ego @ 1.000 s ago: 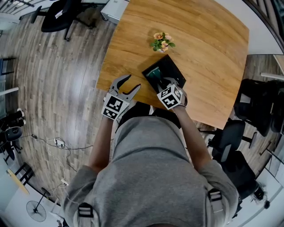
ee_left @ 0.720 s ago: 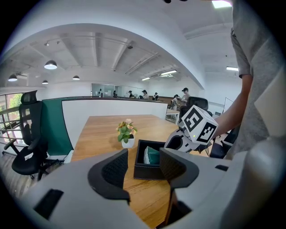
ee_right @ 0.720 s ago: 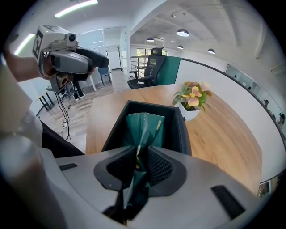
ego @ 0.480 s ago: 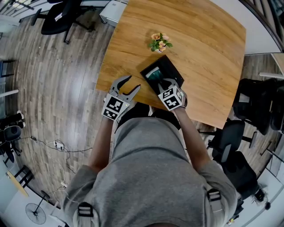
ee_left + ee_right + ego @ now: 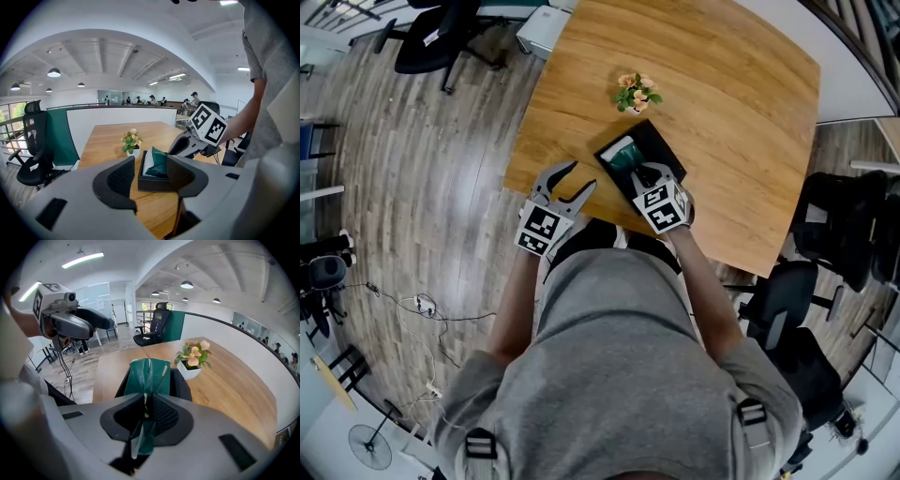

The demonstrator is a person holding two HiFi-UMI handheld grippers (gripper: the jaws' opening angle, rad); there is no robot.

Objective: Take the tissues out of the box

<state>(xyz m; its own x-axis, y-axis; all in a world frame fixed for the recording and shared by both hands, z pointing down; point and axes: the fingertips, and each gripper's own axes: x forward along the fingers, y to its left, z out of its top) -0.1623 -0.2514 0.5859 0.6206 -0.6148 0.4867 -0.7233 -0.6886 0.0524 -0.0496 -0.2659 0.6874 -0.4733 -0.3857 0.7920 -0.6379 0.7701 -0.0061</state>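
A black tissue box stands on the wooden table near its front edge. A green tissue pack sticks up out of the box. My right gripper is over the box; its jaws have just been closing and now pinch the pack between them. In the right gripper view the pack rises in front of the box. My left gripper stands open at the table's front edge, left of the box, with nothing in it. From the left gripper view the box lies just ahead.
A small white pot of flowers stands just behind the box. Office chairs stand on the floor at the far left and at the right. Cables lie on the floor.
The right gripper has closed on the green pack and risen a little, so the pack stands higher out of the box. The left gripper has stayed put.
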